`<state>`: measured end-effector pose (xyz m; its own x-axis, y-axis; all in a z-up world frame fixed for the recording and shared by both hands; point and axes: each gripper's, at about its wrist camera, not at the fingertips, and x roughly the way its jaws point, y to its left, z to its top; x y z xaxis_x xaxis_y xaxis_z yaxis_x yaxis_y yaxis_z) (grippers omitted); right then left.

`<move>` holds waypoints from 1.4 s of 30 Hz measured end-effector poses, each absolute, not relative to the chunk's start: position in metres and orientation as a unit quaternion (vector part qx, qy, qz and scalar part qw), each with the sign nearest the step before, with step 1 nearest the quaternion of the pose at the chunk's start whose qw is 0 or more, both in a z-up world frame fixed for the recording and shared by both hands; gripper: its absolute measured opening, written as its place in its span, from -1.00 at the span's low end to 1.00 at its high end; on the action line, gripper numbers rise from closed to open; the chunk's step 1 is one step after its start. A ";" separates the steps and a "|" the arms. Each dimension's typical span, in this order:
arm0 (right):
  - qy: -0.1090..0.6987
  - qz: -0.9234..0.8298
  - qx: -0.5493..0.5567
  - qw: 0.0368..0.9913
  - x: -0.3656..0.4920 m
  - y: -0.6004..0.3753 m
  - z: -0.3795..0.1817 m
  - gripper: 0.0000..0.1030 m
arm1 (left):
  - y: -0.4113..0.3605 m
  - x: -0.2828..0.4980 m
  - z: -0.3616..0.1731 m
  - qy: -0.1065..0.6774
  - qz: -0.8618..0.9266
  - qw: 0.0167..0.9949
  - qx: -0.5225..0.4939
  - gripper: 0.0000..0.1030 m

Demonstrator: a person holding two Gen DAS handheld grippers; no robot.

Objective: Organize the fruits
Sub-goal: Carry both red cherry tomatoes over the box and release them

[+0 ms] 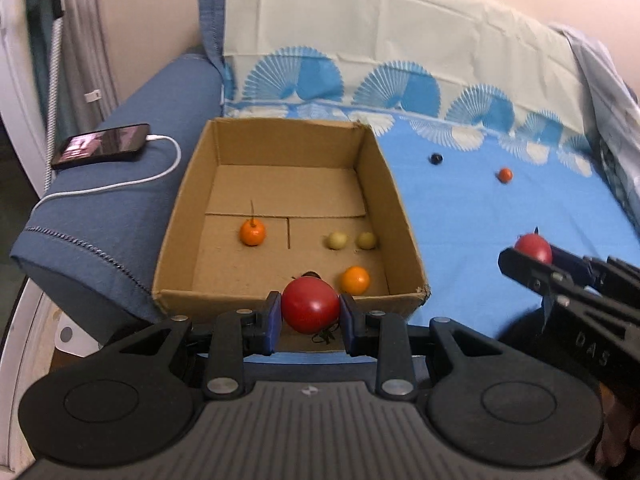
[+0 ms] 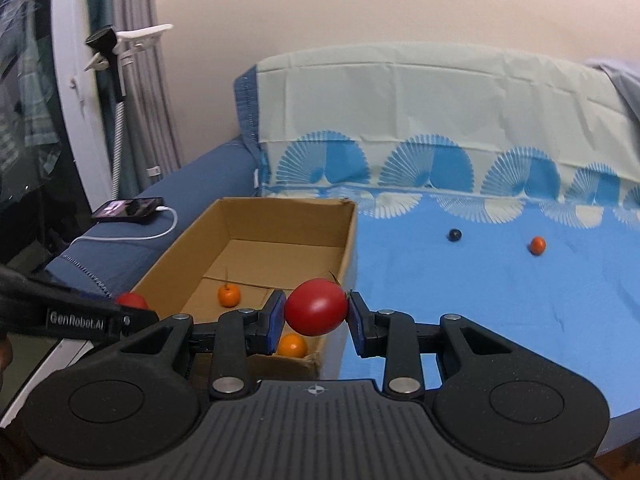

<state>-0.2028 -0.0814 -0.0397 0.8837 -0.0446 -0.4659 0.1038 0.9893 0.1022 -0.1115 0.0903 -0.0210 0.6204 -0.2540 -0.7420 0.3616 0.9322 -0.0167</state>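
Note:
My left gripper (image 1: 310, 316) is shut on a red tomato (image 1: 310, 305), held just above the near wall of the open cardboard box (image 1: 400, 216). My right gripper (image 2: 317, 315) is shut on a second red tomato (image 2: 316, 307) near the box's front right corner (image 2: 312, 360); it also shows in the left wrist view (image 1: 532, 249). Inside the box lie an orange with a stem (image 1: 252, 233), two small yellow-green fruits (image 1: 337, 240) (image 1: 366, 240) and another orange (image 1: 355, 280). A small orange fruit (image 1: 505, 175) and a dark round fruit (image 1: 435, 158) lie on the blue sheet.
The box rests on a bed with a blue patterned sheet (image 1: 480, 216). A phone (image 1: 102, 145) on a white charging cable (image 1: 160, 172) lies on a dark blue cushion left of the box. A curtain and a clip stand (image 2: 120, 48) are at the far left.

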 end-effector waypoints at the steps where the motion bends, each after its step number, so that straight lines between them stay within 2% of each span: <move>1: 0.237 -0.037 0.058 0.969 -0.207 -0.078 -0.039 -0.33 | 0.094 -0.113 -0.020 0.399 -0.171 0.899 0.063 -0.35; 22: 0.242 -0.037 0.024 0.969 -0.197 -0.060 -0.035 -0.33 | 0.113 -0.102 -0.022 0.401 -0.164 0.901 0.030 -0.35; 42: 0.274 -0.034 0.025 0.961 -0.160 -0.062 -0.046 -0.33 | 0.125 -0.054 -0.029 0.411 -0.134 0.902 0.012 -0.35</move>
<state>-0.1605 -0.0617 -0.0463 0.8475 -0.0520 -0.5283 0.0797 0.9964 0.0298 -0.0537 0.1251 -0.0292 0.6263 -0.2313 -0.7445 0.2510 0.9640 -0.0884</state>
